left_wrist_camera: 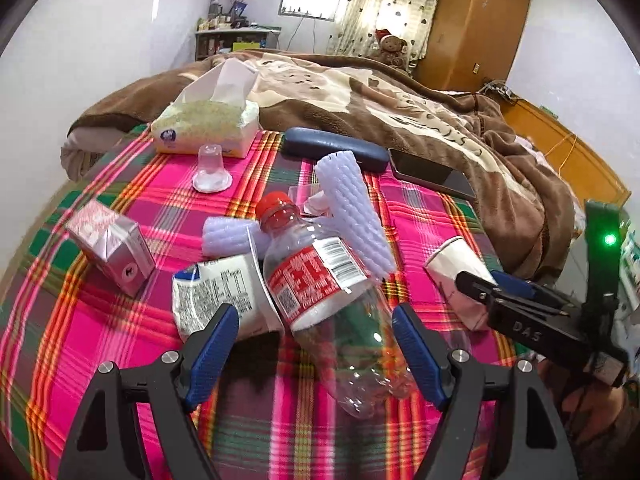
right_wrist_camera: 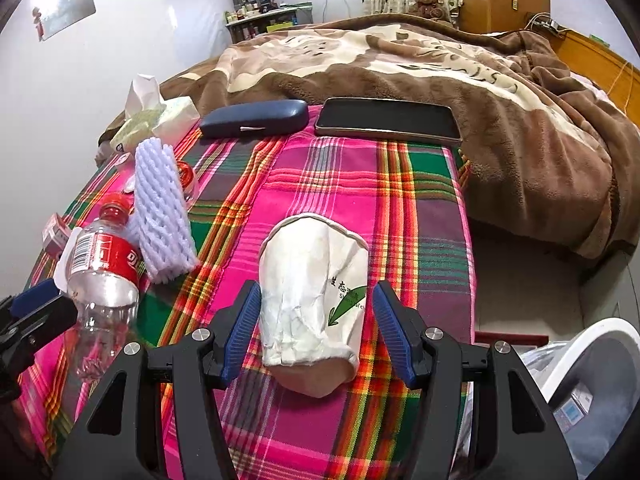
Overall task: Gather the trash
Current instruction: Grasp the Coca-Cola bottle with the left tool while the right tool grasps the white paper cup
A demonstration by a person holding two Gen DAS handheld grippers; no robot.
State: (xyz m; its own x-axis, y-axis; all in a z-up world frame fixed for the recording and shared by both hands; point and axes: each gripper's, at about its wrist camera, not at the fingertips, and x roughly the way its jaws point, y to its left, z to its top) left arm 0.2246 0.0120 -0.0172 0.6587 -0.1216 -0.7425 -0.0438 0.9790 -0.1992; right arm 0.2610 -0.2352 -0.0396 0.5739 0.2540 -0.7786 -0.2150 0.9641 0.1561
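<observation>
We have both grippers spread: left gripper (left_wrist_camera: 316,340) straddles the plastic bottle (left_wrist_camera: 320,280), right gripper (right_wrist_camera: 316,320) straddles the paper cup (right_wrist_camera: 312,292). Neither is pinched. Most trash remains on the plaid cloth (right_wrist_camera: 360,184); the bin (right_wrist_camera: 592,360) waits beside.

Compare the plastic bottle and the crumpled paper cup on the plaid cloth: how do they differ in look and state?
The plastic bottle is clear, with a red cap and red label; the paper cup is opaque white with a green leaf print. The bottle keeps its round shape, while the cup is creased and flattened. The bottle lies across other trash; the cup lies alone on the cloth. Both lie on their sides, each between the open pads of one tool.
</observation>
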